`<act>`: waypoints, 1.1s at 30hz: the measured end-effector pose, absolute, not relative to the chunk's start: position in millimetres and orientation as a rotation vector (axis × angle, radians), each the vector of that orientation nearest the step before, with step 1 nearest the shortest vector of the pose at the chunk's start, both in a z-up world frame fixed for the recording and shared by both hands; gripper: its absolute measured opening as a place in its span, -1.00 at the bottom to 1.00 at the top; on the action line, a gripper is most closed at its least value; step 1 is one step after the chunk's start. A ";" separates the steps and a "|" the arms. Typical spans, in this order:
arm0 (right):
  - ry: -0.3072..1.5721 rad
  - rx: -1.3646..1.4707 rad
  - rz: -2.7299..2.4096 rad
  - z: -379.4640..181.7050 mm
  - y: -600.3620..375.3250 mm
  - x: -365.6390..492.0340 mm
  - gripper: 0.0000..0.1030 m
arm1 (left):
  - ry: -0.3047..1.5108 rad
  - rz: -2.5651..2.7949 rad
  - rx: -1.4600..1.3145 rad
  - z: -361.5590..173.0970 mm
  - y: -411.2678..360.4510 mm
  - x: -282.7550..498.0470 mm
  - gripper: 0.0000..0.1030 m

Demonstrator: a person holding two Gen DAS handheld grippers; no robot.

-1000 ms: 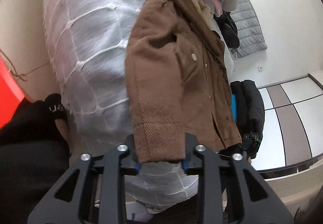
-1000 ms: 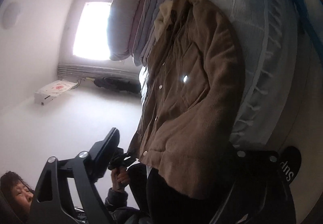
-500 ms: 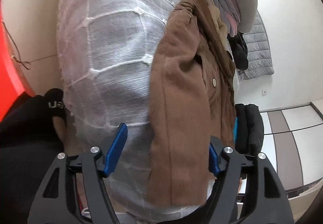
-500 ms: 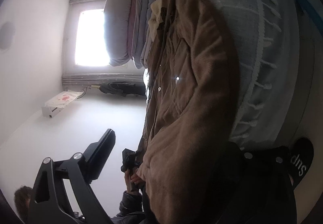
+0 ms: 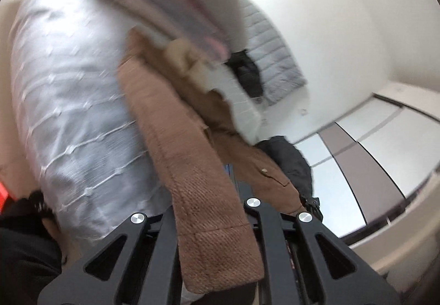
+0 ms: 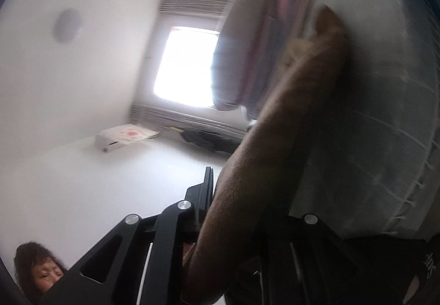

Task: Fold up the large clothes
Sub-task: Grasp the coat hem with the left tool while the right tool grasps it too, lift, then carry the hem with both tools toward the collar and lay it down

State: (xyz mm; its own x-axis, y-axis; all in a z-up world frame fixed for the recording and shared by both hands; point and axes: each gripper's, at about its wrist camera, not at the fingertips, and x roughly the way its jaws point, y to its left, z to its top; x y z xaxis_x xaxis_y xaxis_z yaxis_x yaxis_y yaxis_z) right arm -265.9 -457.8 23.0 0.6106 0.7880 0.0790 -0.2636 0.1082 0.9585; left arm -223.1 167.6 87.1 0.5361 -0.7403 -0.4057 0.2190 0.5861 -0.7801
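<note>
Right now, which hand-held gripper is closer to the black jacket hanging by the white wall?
Left. The left hand-held gripper, shut on the brown coat, has the black jacket just beyond it; the right hand-held gripper shows no black jacket nearby.

Your brown coat (image 5: 192, 167) is a coarse woven fabric, with its cuff hem nearest you. It drapes lengthwise over the pale quilted bedding (image 5: 68, 112).

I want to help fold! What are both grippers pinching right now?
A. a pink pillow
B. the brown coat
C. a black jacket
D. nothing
B: brown coat fabric is clamped in the left gripper and in the right gripper.
</note>
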 end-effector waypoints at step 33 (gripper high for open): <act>0.600 1.343 0.423 -24.0 -497.0 48.1 -0.30 | 0.834 -0.350 -0.996 0.9 212.0 94.5 -0.49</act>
